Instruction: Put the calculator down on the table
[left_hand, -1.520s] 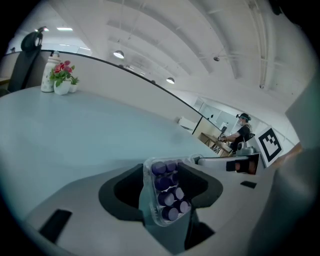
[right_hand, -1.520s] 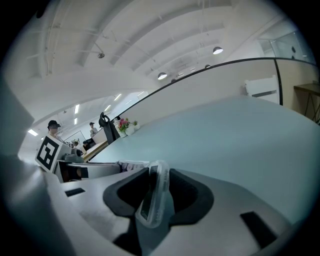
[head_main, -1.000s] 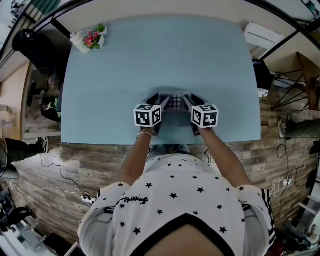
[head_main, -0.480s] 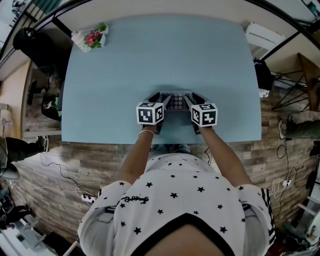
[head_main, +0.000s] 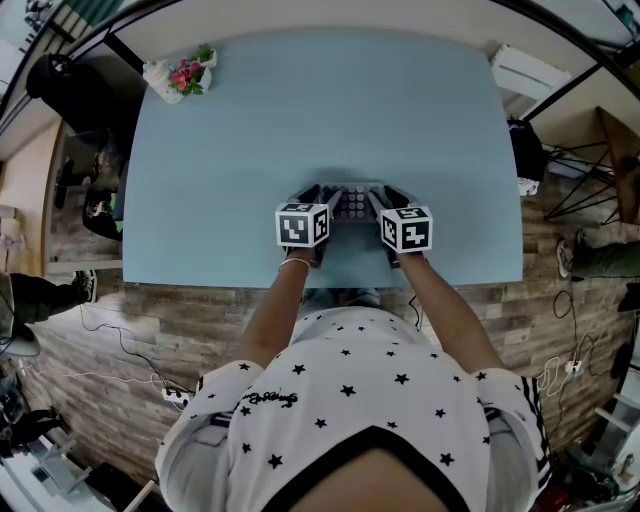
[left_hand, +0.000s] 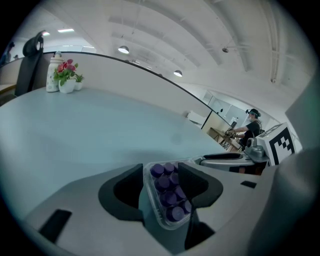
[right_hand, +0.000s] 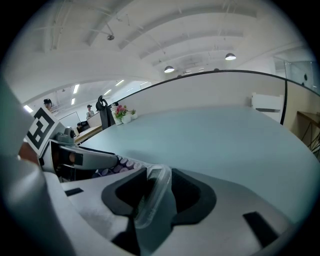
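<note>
the left claw (left_hand: 161, 172) is clamped on one end of a clear-cased calculator with round purple keys (left_hand: 167, 197). the right claw (right_hand: 159, 175) is spread wide, with the case's other clear edge left loose between its jaws. the calculator is kept low at the near middle of the pale blue bench (head_main: 300, 120); actual contact can't be made out. a white pot of pink flowers (head_main: 180, 77) is parked at the far left corner.

One left gripper (head_main: 312, 196), one right gripper (head_main: 388, 196) — one calculator (head_main: 352, 203), one table (head_main: 320, 110), one flower pot (head_main: 180, 78)

Lt-blue table (head_main: 250, 130); wood-plank floor (head_main: 160, 320); flower pot (head_main: 178, 78) at far-left corner; ceiling lamps (left_hand: 123, 49) lit.
</note>
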